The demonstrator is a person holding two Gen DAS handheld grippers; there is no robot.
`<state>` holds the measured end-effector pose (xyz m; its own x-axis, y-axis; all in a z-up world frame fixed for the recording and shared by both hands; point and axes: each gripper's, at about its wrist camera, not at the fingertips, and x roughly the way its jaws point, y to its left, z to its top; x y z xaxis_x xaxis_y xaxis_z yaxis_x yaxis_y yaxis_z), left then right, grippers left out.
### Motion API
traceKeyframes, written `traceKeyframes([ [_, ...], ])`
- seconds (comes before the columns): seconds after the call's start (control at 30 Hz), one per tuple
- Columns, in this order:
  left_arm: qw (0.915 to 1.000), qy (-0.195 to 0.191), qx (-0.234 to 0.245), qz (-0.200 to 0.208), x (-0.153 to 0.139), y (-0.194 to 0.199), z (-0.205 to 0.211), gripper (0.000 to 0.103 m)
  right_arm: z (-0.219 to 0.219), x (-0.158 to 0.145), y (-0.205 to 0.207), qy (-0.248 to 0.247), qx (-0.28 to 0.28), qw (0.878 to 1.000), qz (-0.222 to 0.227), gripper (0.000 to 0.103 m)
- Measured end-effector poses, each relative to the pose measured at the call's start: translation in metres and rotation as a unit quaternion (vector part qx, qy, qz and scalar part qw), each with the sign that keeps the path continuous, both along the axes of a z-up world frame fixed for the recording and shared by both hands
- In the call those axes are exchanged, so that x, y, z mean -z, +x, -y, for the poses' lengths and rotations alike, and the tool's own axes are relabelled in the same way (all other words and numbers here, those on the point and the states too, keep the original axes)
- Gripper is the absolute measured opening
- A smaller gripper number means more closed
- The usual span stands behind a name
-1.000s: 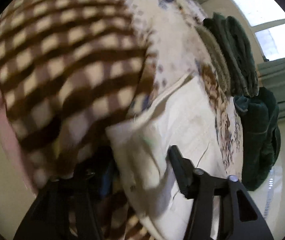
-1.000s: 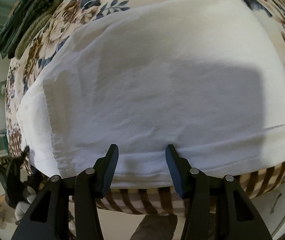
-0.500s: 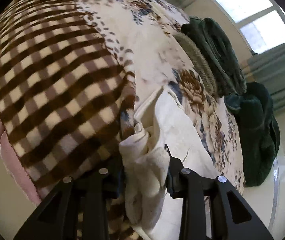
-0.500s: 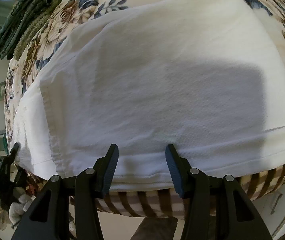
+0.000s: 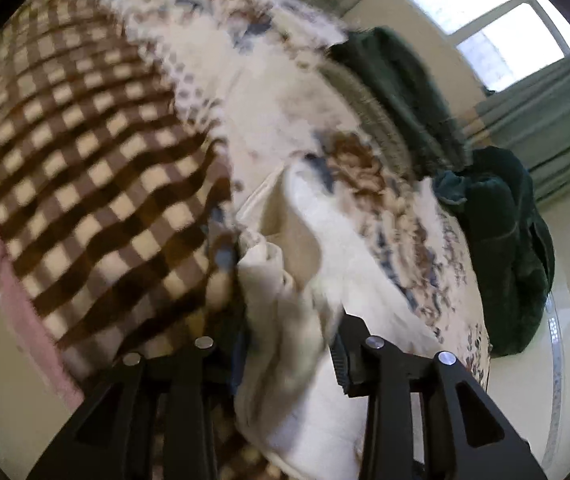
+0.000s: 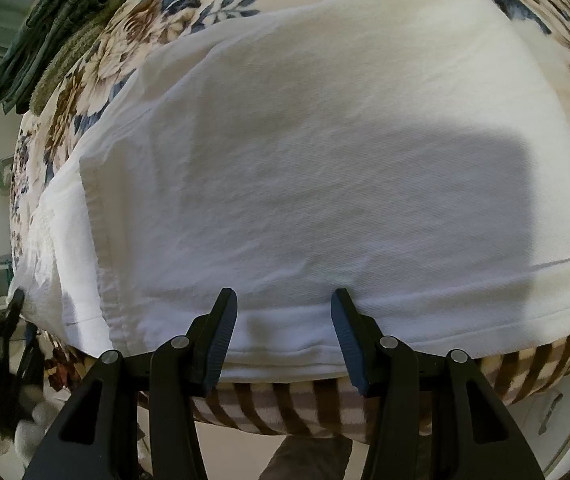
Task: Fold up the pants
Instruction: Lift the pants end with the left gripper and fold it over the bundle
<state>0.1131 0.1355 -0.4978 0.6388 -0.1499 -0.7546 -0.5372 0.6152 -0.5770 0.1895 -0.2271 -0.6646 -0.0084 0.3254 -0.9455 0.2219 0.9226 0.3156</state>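
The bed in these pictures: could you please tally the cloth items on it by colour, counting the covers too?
White: 1, the pants.
Dark green: 2, a folded pile and a heap.
Brown check: 1, the blanket.
Floral: 1, the bedspread.
Total: 5.

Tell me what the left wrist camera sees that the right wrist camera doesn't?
Only the left wrist view shows the window, the green curtain, the dark green pile at the bed's far end, and the left claw with bunched white cloth between its fingers.

Only the right wrist view shows the white pants spread flat, with the right claw open at their near hem.

Both show the pants, the floral bedspread and the brown checked blanket.
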Motion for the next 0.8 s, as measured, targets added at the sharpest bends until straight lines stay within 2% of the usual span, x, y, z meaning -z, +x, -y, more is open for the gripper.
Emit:
traceKeyframes([
  [0.07,0.9993,-0.023,-0.008,-0.028,0.027,0.011,-0.01,0.033,0.002,0.0,0.0,0.005,0.003,1.0,-0.001,0.052],
  [0.13,0.9982,-0.049,-0.016,-0.03,0.045,0.015,-0.018,0.035,0.004,0.0,0.0,0.014,0.009,1.0,-0.003,0.052],
  [0.17,0.9985,-0.045,-0.017,-0.026,0.044,0.015,-0.018,0.034,0.005,0.0,0.0,0.019,0.012,1.0,-0.004,0.052],
  [0.2,0.9991,-0.033,-0.015,-0.02,0.039,0.015,-0.016,0.029,0.007,0.001,0.0,0.023,0.015,1.0,-0.004,0.052],
  [0.23,0.9999,-0.006,-0.005,-0.008,0.026,0.014,-0.008,0.023,0.008,0.001,0.0,0.027,0.018,0.999,-0.005,0.052],
  [0.33,0.9988,0.039,0.014,0.026,-0.013,0.008,0.012,0.02,0.012,0.0,-0.002,0.033,0.027,0.999,-0.004,0.052],
  [0.5,0.9921,0.07,0.061,0.085,-0.086,0.009,0.055,0.02,0.026,-0.008,-0.006,0.043,0.047,0.998,0.001,0.052],
  [0.63,0.9784,0.074,0.138,0.135,-0.142,0.021,0.116,0.019,0.053,-0.015,-0.009,0.053,0.071,0.996,0.009,0.052],
  [0.73,0.9665,0.071,0.196,0.15,-0.163,0.031,0.168,0.019,0.08,-0.023,-0.013,0.055,0.098,0.994,0.015,0.052],
  [0.8,0.9576,0.077,0.235,0.148,-0.167,0.04,0.207,0.019,0.102,-0.03,-0.016,0.053,0.119,0.991,0.017,0.052],
])
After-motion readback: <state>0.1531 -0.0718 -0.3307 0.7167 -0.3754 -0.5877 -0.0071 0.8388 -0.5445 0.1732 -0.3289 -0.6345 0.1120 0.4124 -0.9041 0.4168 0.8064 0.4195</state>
